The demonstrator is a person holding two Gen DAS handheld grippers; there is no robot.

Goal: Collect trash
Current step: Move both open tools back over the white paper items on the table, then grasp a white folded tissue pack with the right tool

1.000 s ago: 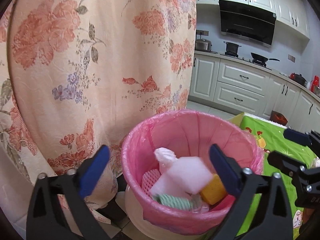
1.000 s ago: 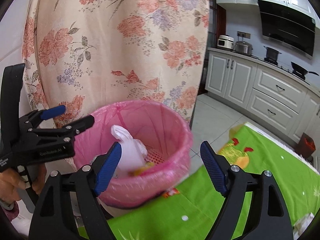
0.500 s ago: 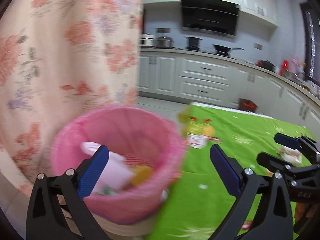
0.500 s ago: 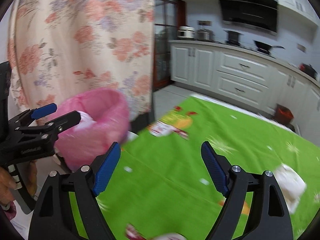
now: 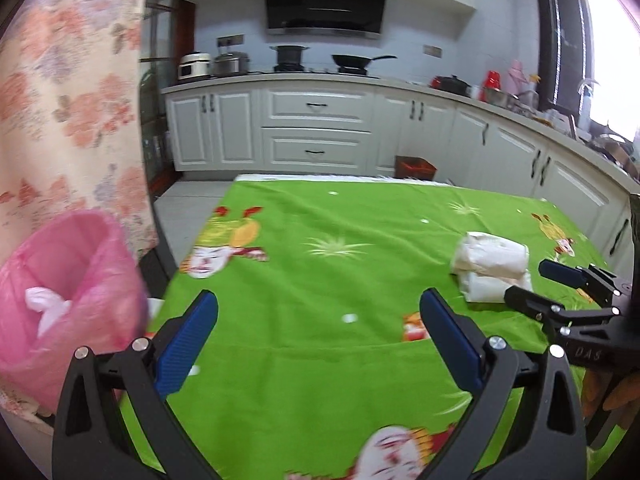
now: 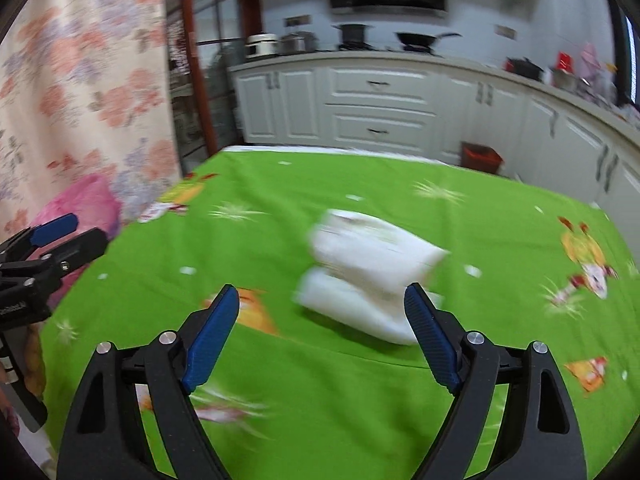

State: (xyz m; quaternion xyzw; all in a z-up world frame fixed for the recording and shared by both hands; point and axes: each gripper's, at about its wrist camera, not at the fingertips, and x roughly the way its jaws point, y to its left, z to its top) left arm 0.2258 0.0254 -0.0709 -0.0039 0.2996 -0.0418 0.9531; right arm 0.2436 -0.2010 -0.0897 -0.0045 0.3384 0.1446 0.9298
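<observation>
Just beyond the wide-open, empty right tool (image 6: 322, 316), white crumpled paper (image 6: 368, 276) lies on green tablecloth (image 6: 280, 380).

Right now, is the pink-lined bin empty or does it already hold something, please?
Not empty: the pink-lined bin holds a white knotted bag visible inside.

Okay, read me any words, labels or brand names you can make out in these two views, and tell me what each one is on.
"DAS": white letters on the body of the right gripper, left wrist view.
White lettering on the left gripper, right wrist view: cut off and too blurred to read.
Prints on the green tablecloth: cartoon figures, no legible words.
</observation>
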